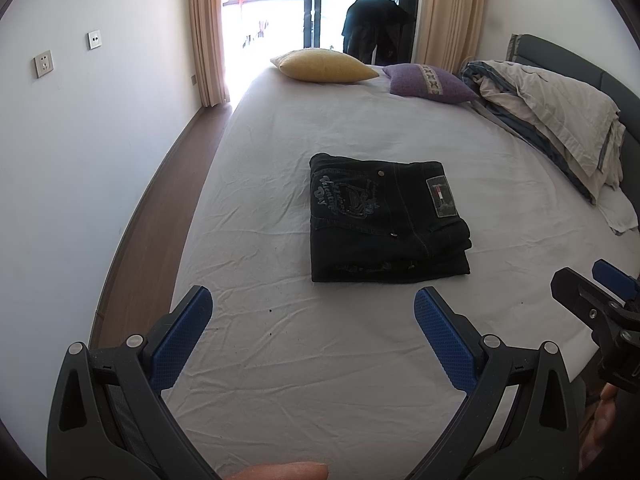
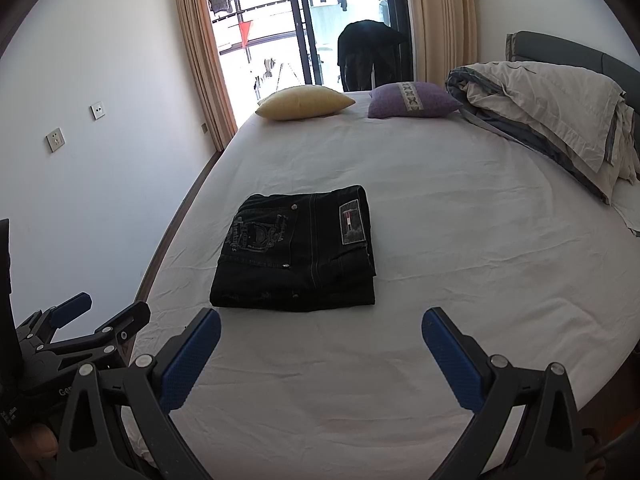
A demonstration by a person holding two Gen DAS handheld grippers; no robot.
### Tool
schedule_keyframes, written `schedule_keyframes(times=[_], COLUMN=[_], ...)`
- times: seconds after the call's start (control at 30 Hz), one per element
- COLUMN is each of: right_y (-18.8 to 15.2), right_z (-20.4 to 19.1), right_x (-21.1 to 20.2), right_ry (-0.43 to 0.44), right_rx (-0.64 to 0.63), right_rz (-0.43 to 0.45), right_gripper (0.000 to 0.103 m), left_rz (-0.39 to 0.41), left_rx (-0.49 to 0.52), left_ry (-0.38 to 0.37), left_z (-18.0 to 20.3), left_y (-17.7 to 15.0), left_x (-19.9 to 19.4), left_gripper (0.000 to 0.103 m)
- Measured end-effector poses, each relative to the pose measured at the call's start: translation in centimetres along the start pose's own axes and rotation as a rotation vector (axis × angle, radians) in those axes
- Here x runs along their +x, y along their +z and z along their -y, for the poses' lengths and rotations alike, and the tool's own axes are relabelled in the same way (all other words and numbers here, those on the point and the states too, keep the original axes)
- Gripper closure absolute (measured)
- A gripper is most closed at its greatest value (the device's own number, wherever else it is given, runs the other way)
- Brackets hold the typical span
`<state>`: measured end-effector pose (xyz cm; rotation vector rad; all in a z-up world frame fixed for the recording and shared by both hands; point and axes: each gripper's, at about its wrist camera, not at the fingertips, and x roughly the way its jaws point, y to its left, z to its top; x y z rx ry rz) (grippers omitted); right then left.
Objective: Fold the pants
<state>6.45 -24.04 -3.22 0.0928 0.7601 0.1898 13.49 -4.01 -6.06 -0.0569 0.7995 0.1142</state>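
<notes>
In the left wrist view, the pants (image 1: 386,218) are being seen as a compact, squared stack of black denim lying on the white sheet of the bed (image 1: 280,340), near its middle. A pale embroidered emblem is being shown on the top layer toward the left, a rectangular patch toward the right, and light contrast stitching is running down between them; the layered folded edges are being displayed at the right and near sides. The left gripper (image 1: 313,300) is being held just short of the stack, its blue-padded jaws spread wide and gripping nothing. The right gripper (image 1: 592,292) is being glimpsed at the right edge, well apart from the pants; whether it is released or clenched cannot be told from here. A yellow pillow (image 1: 324,65) and a purple cushion (image 1: 430,83) are being kept at the far end of the bed, with a bundled duvet (image 1: 552,120) along the right side.

In the right wrist view, the pants (image 2: 298,250) are being seen left of centre, lying flat on the sheet. The right gripper (image 2: 322,322) is being held in front of them, jaws spread and empty. The left gripper (image 2: 102,306) is being seen at the lower left beside the mattress edge, its fingers parted. Nothing is lying between the grippers and the stack.
</notes>
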Motion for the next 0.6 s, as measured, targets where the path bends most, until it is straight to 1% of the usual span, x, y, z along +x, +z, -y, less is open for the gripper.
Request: schedule_keyframes(times=[0.37,0.6], right_y=[0.23,-0.15], right_z=[0.19,0.3], right_x=[-0.01,-0.23], right_ry=[0.002,0.003], right_rx=[-0.002,0.003], right_rz=[-0.004,-0.007], right_gripper=[0.0,0.0], left_rz=[-0.003,0.001], left_rx=[-0.001,0.001], left_ry=[0.002,0.001], left_z=[-0.07,-0.15], left_y=[-0.09,-0.77], left_x=[0.03,-0.04], left_gripper=[0.0,0.0])
